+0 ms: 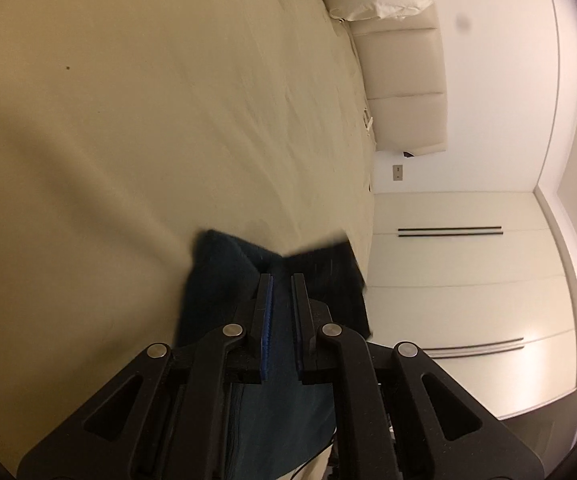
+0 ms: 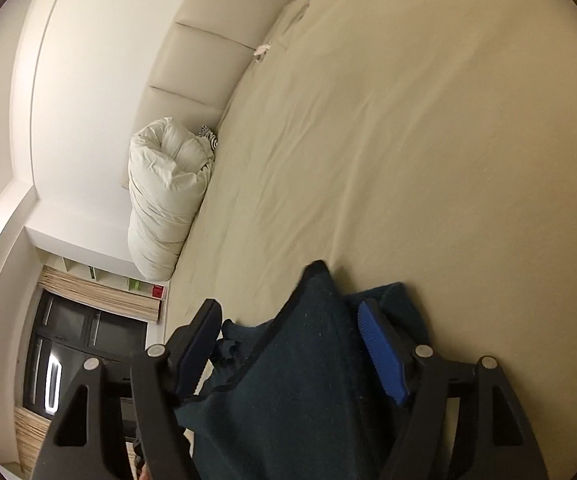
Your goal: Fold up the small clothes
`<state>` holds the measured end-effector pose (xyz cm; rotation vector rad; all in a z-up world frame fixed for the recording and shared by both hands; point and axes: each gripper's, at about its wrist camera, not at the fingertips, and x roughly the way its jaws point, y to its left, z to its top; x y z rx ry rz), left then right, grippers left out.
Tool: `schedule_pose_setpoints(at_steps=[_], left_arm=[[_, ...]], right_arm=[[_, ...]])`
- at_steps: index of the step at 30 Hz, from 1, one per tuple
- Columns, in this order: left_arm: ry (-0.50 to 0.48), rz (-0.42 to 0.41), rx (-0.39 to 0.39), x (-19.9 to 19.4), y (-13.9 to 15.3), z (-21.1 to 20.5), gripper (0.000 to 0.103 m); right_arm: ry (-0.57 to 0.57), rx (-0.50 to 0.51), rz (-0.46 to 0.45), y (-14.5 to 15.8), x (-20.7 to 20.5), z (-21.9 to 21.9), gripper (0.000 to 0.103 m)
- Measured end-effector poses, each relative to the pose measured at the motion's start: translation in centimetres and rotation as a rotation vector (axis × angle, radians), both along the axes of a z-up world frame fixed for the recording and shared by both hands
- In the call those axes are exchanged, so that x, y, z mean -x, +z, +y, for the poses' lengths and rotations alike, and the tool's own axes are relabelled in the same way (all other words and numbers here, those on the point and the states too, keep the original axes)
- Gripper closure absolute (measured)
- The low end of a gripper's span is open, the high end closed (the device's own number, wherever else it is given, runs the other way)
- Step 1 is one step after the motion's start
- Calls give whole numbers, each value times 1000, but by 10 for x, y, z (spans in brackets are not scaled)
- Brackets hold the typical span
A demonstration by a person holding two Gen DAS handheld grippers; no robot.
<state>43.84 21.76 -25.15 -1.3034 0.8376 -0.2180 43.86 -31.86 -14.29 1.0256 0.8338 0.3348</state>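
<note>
Two tools share one dark garment [image 2: 288,380]: left tool [image 1: 281,280] apparently clenched on it, right tool [image 2: 292,312] released, cloth loose between, low over the bed [image 2: 408,140].

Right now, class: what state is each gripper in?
Left gripper: shut on the dark garment.
Right gripper: open, garment lying between its fingers, not pinched.

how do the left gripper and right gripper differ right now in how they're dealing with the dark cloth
The left gripper has its jaws drawn close on the dark cloth, pinching it between the blue pads. The right gripper has its jaws spread wide, with the same dark cloth lying loose between them and neither pad pressing it. So the left holds, while the right does not. Both point out over the beige bed sheet.
</note>
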Motion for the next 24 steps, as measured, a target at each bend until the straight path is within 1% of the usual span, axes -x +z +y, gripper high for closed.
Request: schedule_pose_setpoints(at_steps=[2,4,6,7,10,11,12,13,14,16,17,19,21,22,24], left_arm=[[-32,-12,-65,-4,11,-8,95],[-75,-30,-119,-6,20,-27,95],[-101,-35,-165,-11,25,-42,95],[-125,-33,-207,-15,28,-50,95],[-167,-5,-273,-24,24,-71,95],[-178,-10,-283,-27,24,-75,95],[-183,-16,-288,-27,23,-79,95],[-189,-22,-300,-32,23,-81,95],[-198,-24,-313,-35,24,-85,95],[-214,-3,-363,-46,21,-88,95],[-212,9,-380,-44,19,-87,95],[-216,8,-386,-48,16,-88,95],[-229,14,-411,-44,14,-90,95],[-236,15,-420,-48,12,-93,95],[-238,21,-414,-46,10,-97,95]], right_arm=[[-15,-2,-38,10,10,-7,28],[-28,34,-76,25,24,-11,28],[-2,99,-102,40,35,-5,28],[40,146,-106,46,36,3,28],[116,269,-93,54,42,21,28],[129,288,-94,54,46,25,28],[144,288,-98,53,48,29,28],[155,278,-99,50,62,31,28],[162,275,-94,47,63,33,28],[164,289,-77,42,62,39,28],[165,290,-76,40,62,40,28],[166,285,-74,37,62,41,28],[161,285,-70,36,62,40,28],[160,283,-69,36,64,40,28],[164,281,-69,36,59,45,28]])
